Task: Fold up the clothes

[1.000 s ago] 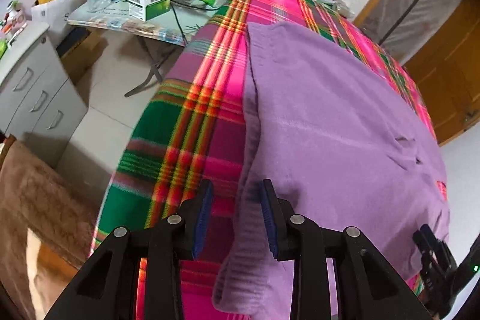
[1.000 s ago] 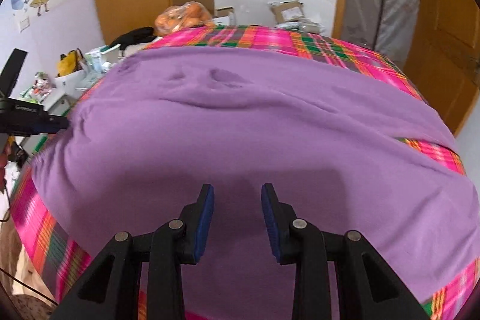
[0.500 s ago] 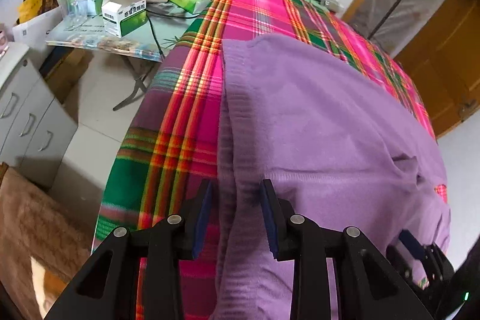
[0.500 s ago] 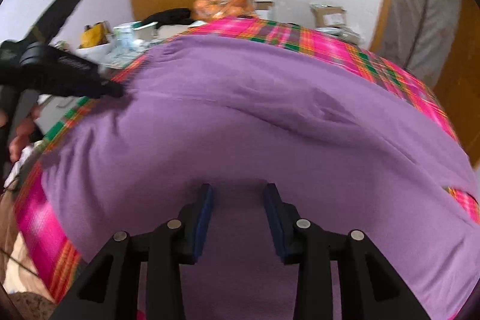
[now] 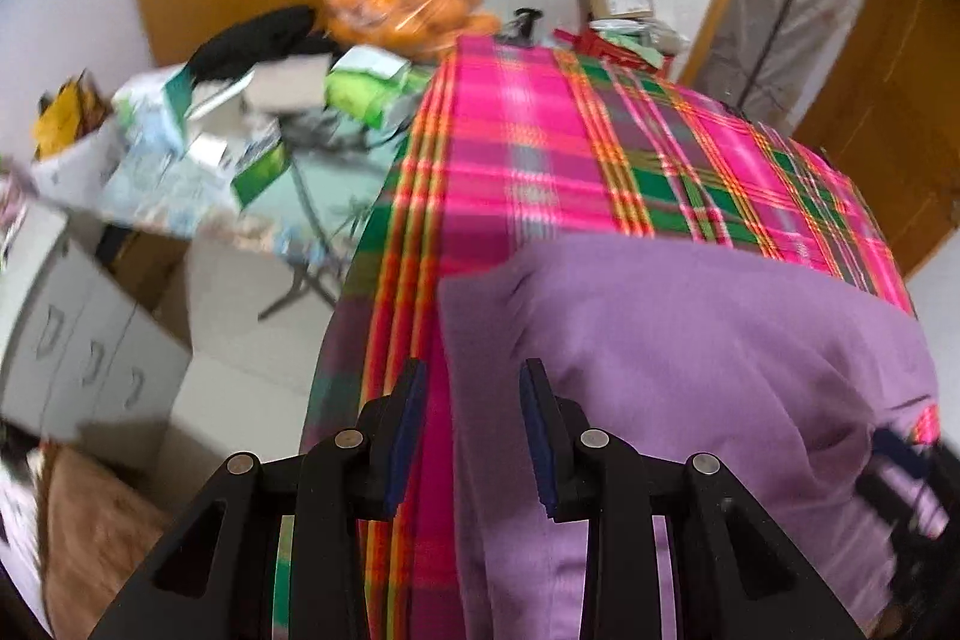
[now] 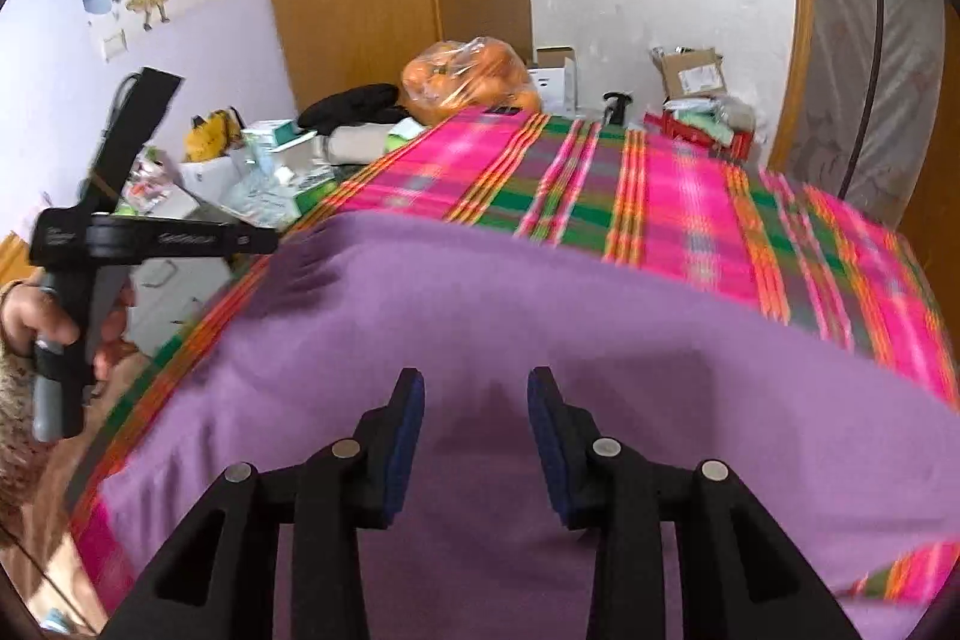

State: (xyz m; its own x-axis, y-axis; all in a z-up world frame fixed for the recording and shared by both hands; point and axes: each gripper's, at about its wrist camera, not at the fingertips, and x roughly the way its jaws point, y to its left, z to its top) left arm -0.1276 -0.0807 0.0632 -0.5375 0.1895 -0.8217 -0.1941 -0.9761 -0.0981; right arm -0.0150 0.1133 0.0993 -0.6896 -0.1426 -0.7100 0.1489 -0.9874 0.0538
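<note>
A purple garment (image 5: 690,370) lies spread on a table under a pink and green plaid cloth (image 5: 540,148). My left gripper (image 5: 473,400) is open and low over the garment's left edge, just behind its far left corner; the edge runs between the fingers. In the right wrist view the left gripper (image 6: 180,239) is held by a hand (image 6: 36,310), its tip at that corner. My right gripper (image 6: 476,400) stands open just above the middle of the purple garment (image 6: 540,328), nothing between its pads. The image is motion-blurred.
Bare plaid cloth (image 6: 660,184) stretches beyond the garment. A bag of oranges (image 6: 468,79) and cardboard boxes (image 6: 690,73) stand at the table's far end. A cluttered side table (image 5: 198,160) and white drawers (image 5: 78,340) are on the left, with a wooden door (image 5: 888,100) on the right.
Both views have shifted forward: the garment's far edge now sits nearer and much more plaid cloth shows beyond it. The left gripper has moved along the left edge to the far corner. Both stayed open.
</note>
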